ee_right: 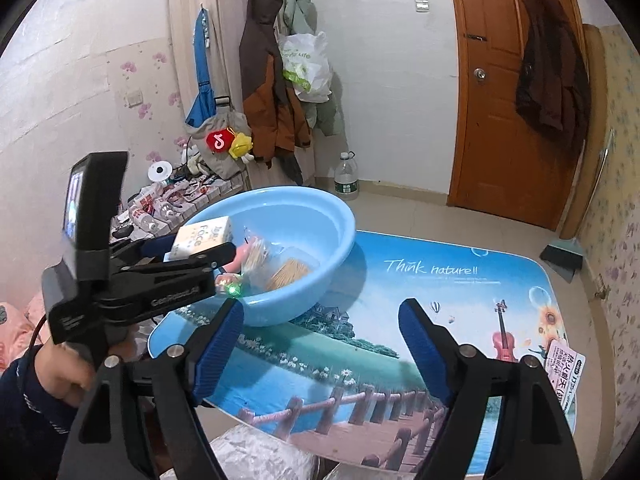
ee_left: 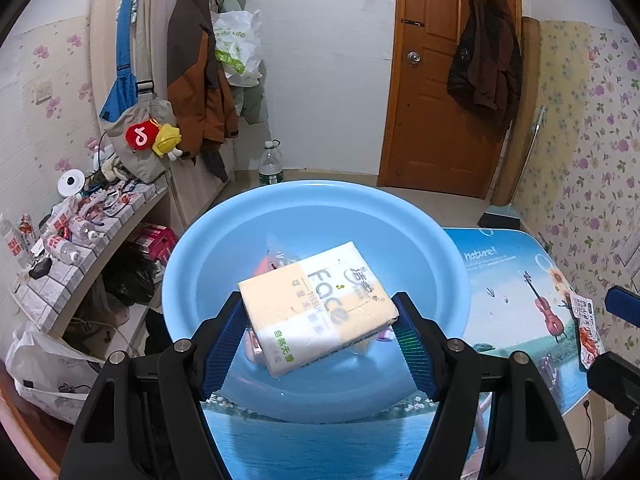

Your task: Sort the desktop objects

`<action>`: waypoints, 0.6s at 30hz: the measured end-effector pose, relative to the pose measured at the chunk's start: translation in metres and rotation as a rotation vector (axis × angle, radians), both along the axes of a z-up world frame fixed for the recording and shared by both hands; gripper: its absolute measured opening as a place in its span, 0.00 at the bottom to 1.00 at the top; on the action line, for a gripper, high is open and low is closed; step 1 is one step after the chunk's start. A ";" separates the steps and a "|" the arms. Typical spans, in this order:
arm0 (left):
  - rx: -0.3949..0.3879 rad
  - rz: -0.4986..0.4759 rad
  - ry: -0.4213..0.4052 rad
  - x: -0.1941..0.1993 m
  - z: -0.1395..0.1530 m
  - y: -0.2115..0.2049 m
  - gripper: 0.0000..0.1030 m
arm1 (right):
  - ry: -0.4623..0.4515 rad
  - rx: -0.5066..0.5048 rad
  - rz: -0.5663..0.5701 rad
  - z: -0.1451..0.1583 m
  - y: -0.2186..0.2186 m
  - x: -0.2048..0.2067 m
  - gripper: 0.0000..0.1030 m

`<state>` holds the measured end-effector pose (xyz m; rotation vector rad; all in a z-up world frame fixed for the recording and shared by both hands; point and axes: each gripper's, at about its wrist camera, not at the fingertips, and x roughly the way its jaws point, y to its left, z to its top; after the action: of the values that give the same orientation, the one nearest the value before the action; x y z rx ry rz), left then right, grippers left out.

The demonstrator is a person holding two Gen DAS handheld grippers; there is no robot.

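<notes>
Pinched in my left gripper [ee_left: 320, 320], the tissue pack [ee_left: 318, 310] hangs over the basin [ee_left: 432, 240]; soft wrap (slippery) might slide out early. Right gripper [ee_right: 322, 340] is spread, holding nothing.

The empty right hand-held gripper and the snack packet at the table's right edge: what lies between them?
Nothing: in the right wrist view, only bare printed table top separates the right hand-held gripper from the white-and-red snack packet.

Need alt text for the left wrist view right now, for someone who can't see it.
The left gripper holds a pack of facial tissues between its blue pads, above a light blue plastic basin that already contains a few packets. The basin sits on a table with a printed nature scene; coats hang on the wall and door behind.
</notes>
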<state>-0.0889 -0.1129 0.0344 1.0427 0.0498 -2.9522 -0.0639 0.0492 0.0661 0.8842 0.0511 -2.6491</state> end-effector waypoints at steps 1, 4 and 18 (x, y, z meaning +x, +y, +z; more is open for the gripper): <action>-0.005 -0.004 0.003 0.001 0.001 0.003 0.69 | 0.001 0.002 0.000 0.001 0.000 0.001 0.79; -0.016 -0.009 0.014 0.005 0.004 0.008 0.69 | 0.009 -0.007 0.004 0.004 0.000 0.003 0.79; -0.024 0.009 0.012 0.008 0.011 0.011 0.82 | 0.007 -0.027 -0.011 0.005 0.009 0.007 0.79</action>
<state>-0.0805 -0.1015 0.0458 1.0188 0.0198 -2.9437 -0.0568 0.0587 0.0710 0.8694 0.0118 -2.6564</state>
